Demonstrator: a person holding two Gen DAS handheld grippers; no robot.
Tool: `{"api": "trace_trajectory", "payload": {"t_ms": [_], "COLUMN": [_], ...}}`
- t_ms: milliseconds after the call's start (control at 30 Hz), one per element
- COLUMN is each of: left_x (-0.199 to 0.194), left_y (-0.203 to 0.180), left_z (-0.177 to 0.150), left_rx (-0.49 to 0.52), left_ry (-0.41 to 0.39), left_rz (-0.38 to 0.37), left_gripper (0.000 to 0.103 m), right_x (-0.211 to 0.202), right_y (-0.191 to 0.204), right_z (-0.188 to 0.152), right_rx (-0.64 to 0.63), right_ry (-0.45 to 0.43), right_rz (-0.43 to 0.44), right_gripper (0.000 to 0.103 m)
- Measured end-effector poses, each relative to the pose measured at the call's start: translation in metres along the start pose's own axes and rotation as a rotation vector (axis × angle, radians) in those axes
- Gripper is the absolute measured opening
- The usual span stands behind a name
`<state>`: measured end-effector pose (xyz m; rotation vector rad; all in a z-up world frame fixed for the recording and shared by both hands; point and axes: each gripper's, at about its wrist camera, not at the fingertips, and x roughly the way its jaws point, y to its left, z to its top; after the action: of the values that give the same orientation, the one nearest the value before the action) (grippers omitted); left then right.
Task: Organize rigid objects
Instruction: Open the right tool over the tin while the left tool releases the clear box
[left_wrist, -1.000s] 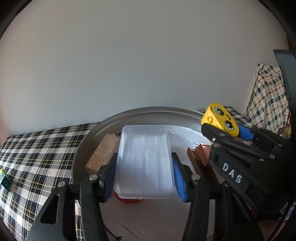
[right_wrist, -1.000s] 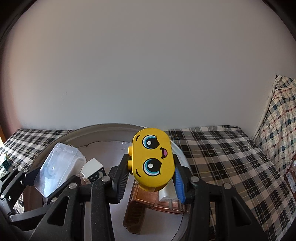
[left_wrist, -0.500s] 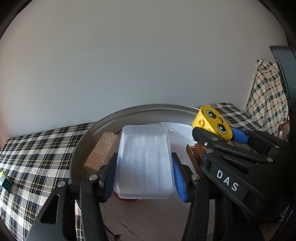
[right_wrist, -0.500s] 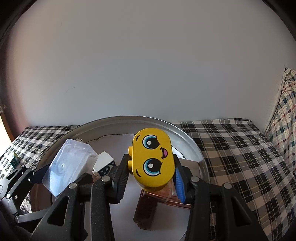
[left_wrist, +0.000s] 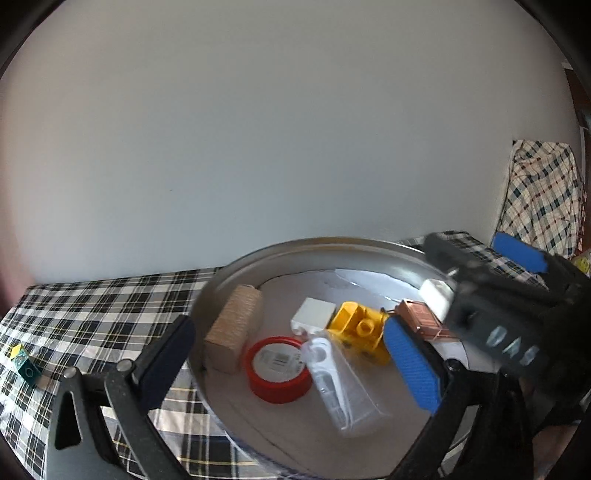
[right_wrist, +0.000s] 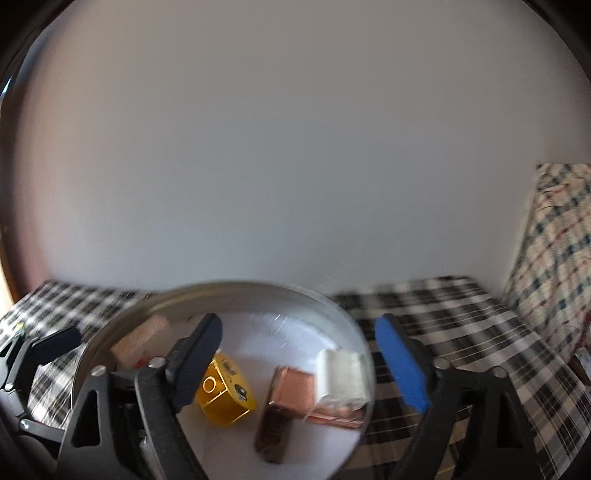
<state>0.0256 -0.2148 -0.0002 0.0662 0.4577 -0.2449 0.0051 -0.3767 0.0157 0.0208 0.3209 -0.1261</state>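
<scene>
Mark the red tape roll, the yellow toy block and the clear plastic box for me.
red tape roll (left_wrist: 279, 362): left wrist view, white top label.
yellow toy block (left_wrist: 360, 332): left wrist view, studded side.
clear plastic box (left_wrist: 341, 384): left wrist view, upper face.

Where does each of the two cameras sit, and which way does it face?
Left wrist: on the left gripper, looking forward and down into the metal tray; own open fingers show, right gripper alongside.
Right wrist: on the right gripper, facing the tray; own open fingers show.
Shared: tray, yellow block, copper box.
</scene>
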Motion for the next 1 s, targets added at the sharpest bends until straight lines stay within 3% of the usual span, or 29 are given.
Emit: {"api": "trace_trajectory", "payload": {"t_ms": [167, 700, 1000], "left_x": [0.0, -0.018, -0.029], "left_y": [0.016, 0.021, 0.03], "left_z": [-0.001, -0.003, -0.007], "left_rx": [-0.062, 0.003, -0.004], "left_ry": [0.013, -0.108, -0.116], "left_rz": [0.001, 0.131, 0.125], "left_gripper": [0.103, 0.103, 0.103], "right_x": [-0.001, -0.036, -0.061], "right_y": [-0.009, -0.023, -0.02], "right_z": [0.001, -0.006, -0.014], "right_rx": [0.053, 0.194, 0.22], "right_ry": [-0.01, -0.206, -0.278], "right_rz": [-0.041, -0.146, -0.178], "right_gripper": [0.089, 0.089, 0.089]}}
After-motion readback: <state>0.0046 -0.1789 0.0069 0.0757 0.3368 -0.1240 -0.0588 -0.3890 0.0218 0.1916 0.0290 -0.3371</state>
